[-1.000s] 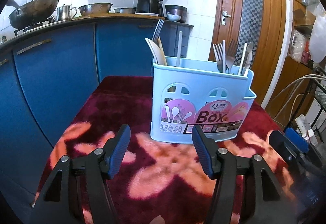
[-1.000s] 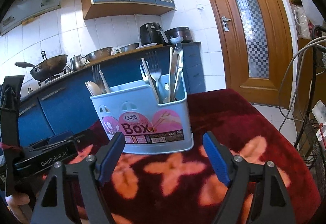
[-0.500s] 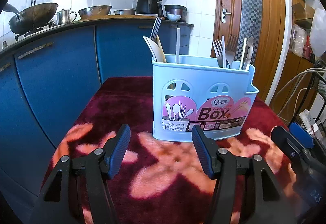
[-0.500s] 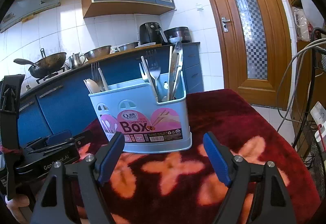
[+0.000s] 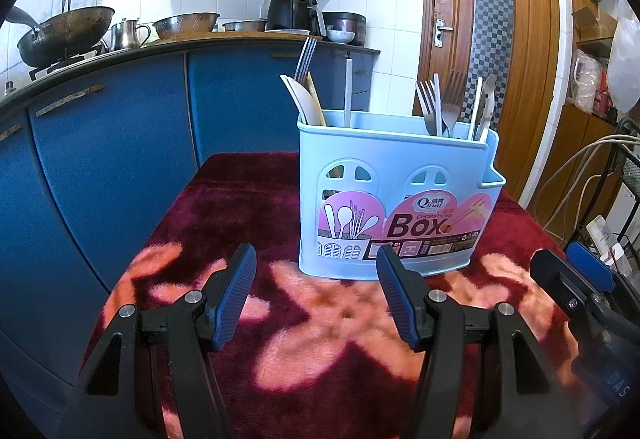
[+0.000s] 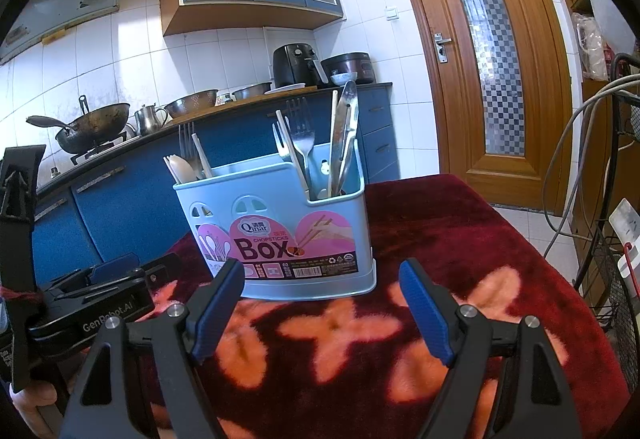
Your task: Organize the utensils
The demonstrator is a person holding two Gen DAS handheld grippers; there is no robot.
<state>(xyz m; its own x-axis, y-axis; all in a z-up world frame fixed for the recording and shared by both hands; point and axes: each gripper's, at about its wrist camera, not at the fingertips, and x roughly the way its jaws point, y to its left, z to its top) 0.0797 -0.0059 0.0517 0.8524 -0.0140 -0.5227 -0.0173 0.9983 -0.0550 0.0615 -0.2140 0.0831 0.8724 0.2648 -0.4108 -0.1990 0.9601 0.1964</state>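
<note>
both grippers spread and empty before the utensil box

left wrist view: the light blue utensil box [image 5: 396, 199] stands upright on the dark red flowered cloth [image 5: 280, 311]. the left gripper [image 5: 316, 299] hangs just short of the box's front, jaws spread with nothing between them. forks [image 5: 434, 107] and other handles stand in the box's right part, a pale spoon [image 5: 300, 99] and a fork in its left part. right wrist view: the right gripper [image 6: 322, 303] sits just before the box [image 6: 280, 235], jaws wide apart and empty. metal tongs [image 6: 344, 135] rise from the box's right compartment; the left gripper's body [image 6: 92, 299] lies left of the box.
</note>
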